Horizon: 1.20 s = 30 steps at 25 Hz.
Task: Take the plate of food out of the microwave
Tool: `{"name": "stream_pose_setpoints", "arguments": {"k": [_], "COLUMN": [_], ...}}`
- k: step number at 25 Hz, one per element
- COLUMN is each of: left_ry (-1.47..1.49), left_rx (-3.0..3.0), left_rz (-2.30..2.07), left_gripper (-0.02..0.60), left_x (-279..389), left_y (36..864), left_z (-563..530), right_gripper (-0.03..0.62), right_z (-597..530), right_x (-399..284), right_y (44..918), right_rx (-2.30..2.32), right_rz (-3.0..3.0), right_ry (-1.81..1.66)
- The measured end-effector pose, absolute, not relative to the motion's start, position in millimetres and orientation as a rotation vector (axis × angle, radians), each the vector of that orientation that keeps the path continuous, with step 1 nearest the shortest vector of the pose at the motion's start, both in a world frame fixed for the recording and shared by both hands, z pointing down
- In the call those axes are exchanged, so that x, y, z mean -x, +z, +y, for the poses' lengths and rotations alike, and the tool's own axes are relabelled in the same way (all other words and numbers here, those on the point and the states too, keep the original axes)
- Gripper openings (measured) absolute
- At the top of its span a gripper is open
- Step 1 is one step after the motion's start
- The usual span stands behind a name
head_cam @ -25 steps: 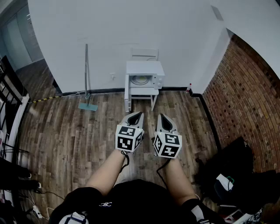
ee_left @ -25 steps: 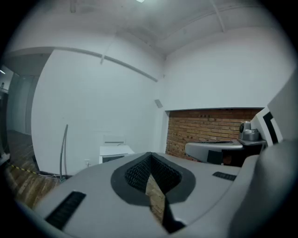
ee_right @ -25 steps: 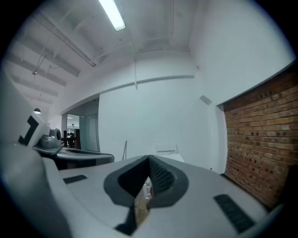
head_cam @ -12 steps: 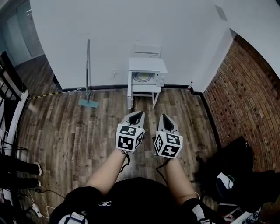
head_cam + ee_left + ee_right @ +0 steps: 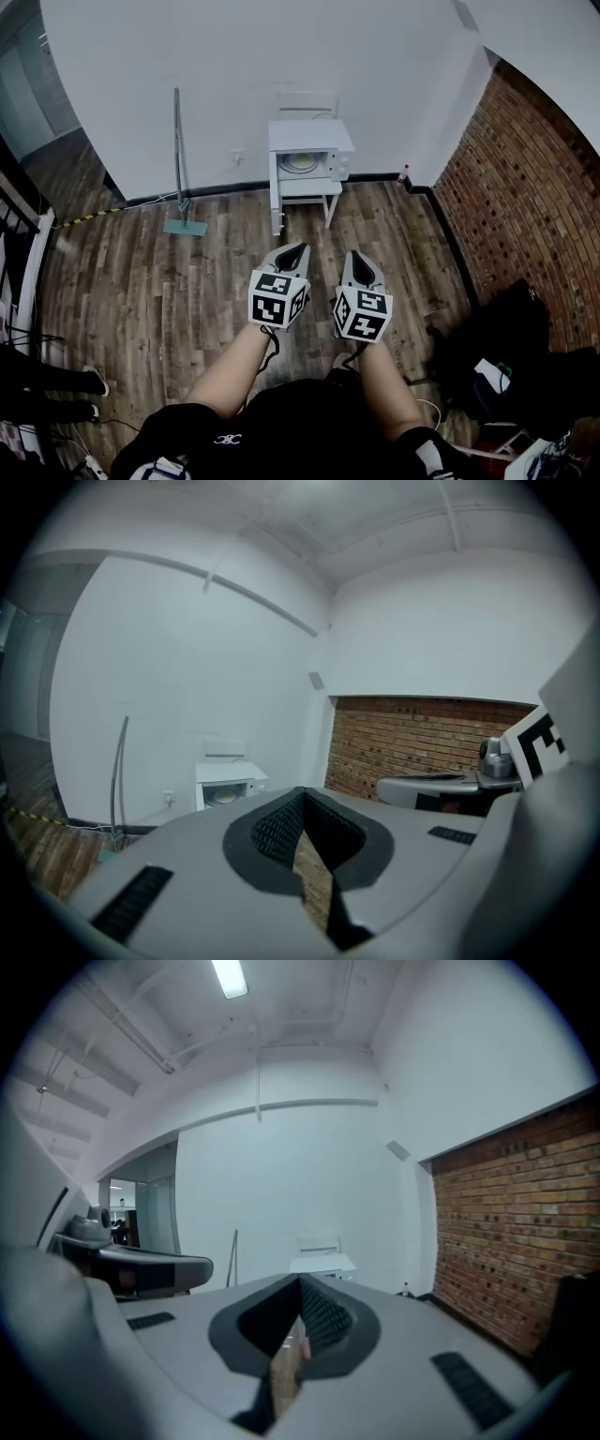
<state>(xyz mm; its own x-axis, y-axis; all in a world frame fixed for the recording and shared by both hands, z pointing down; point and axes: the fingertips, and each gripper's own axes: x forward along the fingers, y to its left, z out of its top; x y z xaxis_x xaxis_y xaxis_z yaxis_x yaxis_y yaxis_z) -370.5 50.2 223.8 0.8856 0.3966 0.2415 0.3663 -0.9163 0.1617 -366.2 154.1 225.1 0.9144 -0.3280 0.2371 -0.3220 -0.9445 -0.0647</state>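
A white microwave [image 5: 310,157] stands far off on a white stand against the back wall, with its door [image 5: 274,195] swung open to the left. Inside it lies a pale plate [image 5: 300,164]; what is on it is too small to make out. The left gripper view shows the same microwave [image 5: 226,784] and plate [image 5: 224,797] in the distance. Close to my body, above the wooden floor, I hold my left gripper [image 5: 298,247] and right gripper [image 5: 349,253] side by side. Both are shut and empty, well short of the microwave, which shows small in the right gripper view [image 5: 322,1263].
A long-handled mop [image 5: 178,159] leans on the white wall left of the microwave. A brick wall [image 5: 534,187] runs along the right, with dark bags [image 5: 506,356] on the floor beside it. A small bottle [image 5: 404,174] stands in the corner. Dark furniture lines the left edge.
The view has shifted a little, and the microwave now sits slightly higher in the picture. Both grippers stay shut, side by side in front of me.
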Motion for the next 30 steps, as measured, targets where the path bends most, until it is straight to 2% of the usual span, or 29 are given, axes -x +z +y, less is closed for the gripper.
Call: {"name": "stream_pose_setpoints", "arguments": {"k": [6,21,30], "left_ry": [0.437,0.438,0.496], "left_rx": [-2.977,-3.003,-2.988], "left_rz": [0.583,0.393,0.271], "left_gripper": [-0.005,-0.005,-0.005], "left_x": [327.7,157.6,115.4], "left_y": [234.9,227.1,245.4], "left_z": [66.3,149.7,165.6], "right_gripper": [0.006,0.006,0.005], "right_z": [174.9,254.6,272.3], "right_x": [320.2,145.1,96.9], "right_y": [237.8,227.2,235.8], "right_rx": [3.025,3.009,2.969], "right_rz": [0.487,0.707,0.856], "right_ry": [-0.395,-0.384,-0.406]}}
